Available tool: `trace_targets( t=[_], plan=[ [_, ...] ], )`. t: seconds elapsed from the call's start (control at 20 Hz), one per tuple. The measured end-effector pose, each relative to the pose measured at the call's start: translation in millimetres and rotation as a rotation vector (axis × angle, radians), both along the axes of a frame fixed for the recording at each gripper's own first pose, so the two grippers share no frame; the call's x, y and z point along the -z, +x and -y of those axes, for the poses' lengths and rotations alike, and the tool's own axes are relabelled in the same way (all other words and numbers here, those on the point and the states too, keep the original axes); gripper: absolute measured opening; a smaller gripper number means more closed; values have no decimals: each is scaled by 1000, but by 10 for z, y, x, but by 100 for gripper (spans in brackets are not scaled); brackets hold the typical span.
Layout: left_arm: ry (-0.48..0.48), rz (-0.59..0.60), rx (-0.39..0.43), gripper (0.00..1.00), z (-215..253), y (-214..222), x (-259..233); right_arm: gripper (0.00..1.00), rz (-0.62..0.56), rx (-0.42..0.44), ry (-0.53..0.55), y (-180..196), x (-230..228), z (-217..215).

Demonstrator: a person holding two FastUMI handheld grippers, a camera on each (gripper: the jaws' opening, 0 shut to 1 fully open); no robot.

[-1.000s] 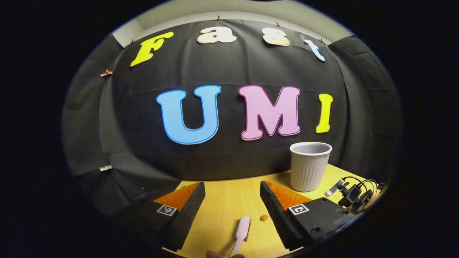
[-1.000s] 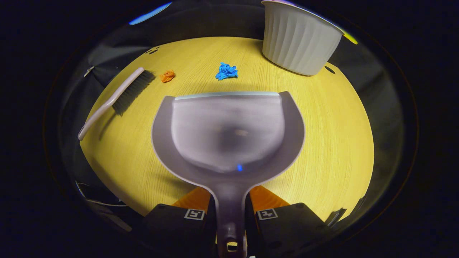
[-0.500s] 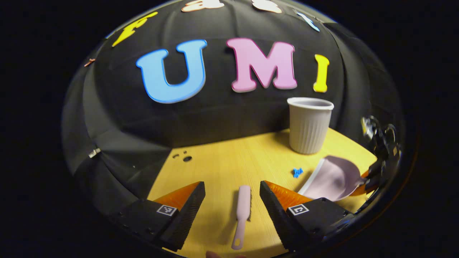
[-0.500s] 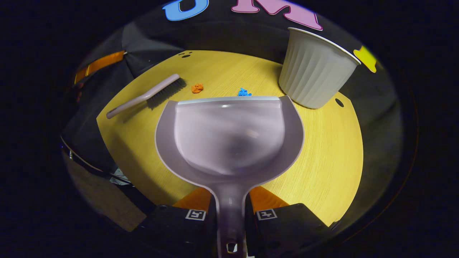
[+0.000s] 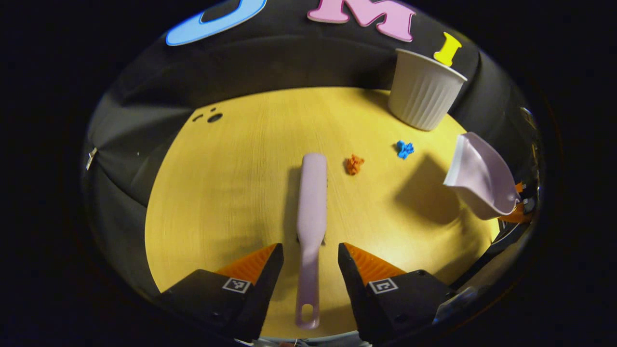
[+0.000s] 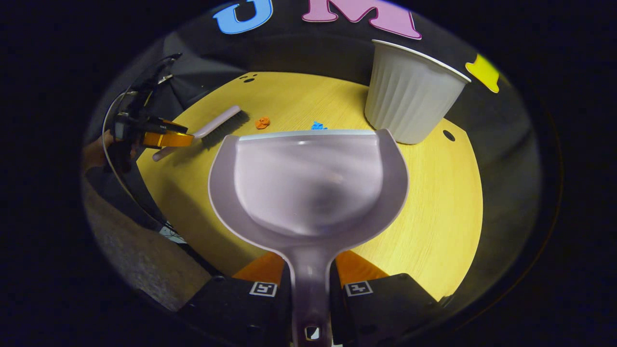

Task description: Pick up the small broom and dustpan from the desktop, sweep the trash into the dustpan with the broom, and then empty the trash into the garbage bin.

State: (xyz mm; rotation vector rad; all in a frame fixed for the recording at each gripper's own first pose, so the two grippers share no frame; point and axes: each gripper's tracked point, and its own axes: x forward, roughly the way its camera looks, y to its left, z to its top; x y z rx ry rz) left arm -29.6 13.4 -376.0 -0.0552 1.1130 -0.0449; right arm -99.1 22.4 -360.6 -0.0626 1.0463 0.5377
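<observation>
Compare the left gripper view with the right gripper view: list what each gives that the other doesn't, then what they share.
Left gripper view: the left gripper open, with the broom handle lying between its fingers, untouched; the dustpan seen from the side, raised above its shadow on the table.

Right gripper view: the right gripper shut on the dustpan's handle, and the pan's empty inside.

Shared: the broom, the dustpan, the orange scrap, the blue scrap, the white ribbed bin and the yellow table.
</observation>
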Motion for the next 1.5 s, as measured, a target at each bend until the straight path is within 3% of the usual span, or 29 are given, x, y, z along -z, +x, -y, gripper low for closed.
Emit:
trace_targets(
  t=[0.15, 0.4, 0.6, 0.7, 0.75, 0.9, 1.05, 1.25, 1.3, 1.5],
  plan=[
    [-7, -77, 21, 60, 44, 5, 242, 36, -25, -8, -11, 22, 27, 69],
    [22, -138, 67, 56, 51, 62, 431, 36, -72, -62, -34, -16, 118, 79],
    [20, -135, 69, 47, 80, 72, 447, 32, -101, -92, -31, -32, 120, 105],
    [34, -133, 70, 31, 68, 105, 445, 36, -112, -108, -33, -11, 136, 122],
    [65, -124, 75, 29, 30, 149, 437, 36, -123, -129, -39, 4, 148, 131],
    [114, -50, 97, 26, 31, 491, 319, 40, -160, -230, -79, 66, 286, 138],
    [132, -49, 85, 26, 56, 746, 369, 36, -194, -300, -128, 168, 448, 191],
    [153, -61, 116, 25, 189, 972, 429, 32, -217, -308, -133, 252, 557, 196],
    [155, -61, 133, 26, 246, 1035, 430, 36, -209, -315, -136, 275, 578, 200],
    [123, -59, 251, 25, 671, 1258, 455, 36, -197, -332, -132, 329, 612, 173]
  ],
)
